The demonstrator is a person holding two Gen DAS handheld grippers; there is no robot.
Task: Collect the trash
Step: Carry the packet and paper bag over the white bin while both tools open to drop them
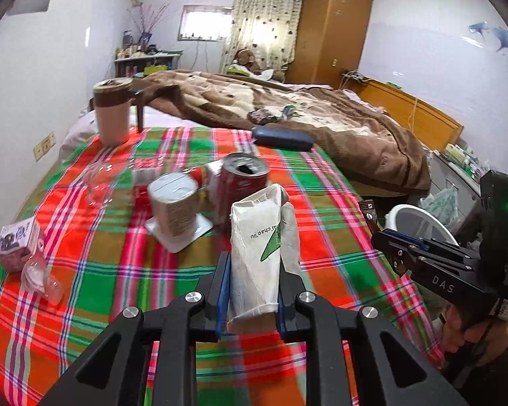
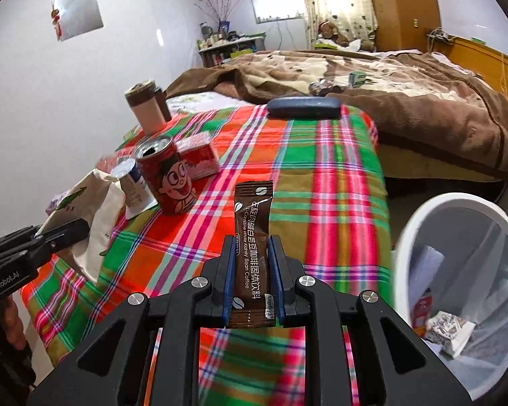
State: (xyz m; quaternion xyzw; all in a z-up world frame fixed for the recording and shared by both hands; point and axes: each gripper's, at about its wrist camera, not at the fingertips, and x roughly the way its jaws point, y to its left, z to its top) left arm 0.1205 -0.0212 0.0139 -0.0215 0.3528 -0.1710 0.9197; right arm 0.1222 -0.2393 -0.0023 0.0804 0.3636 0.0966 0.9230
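The left gripper [image 1: 252, 291] was held low over the plaid-covered worktop [image 1: 325, 203], pointing forward, its blue pads clamped on a white paper bag [image 1: 257, 257] (printed with a green shape) that stood upright between them. The right gripper [image 2: 252, 277] was raised near the worktop's edge, closed on a brown coffee sachet [image 2: 252, 257] standing up from its pads. A white trash bin [image 2: 423, 223] sat just beside it on the right, some wrappers lying inside. Ahead on the worktop stood a red drink can [image 2: 167, 176], opened, with a white cup [image 1: 172, 203] touching or nearly touching it, a red carton [image 2: 199, 157] behind.
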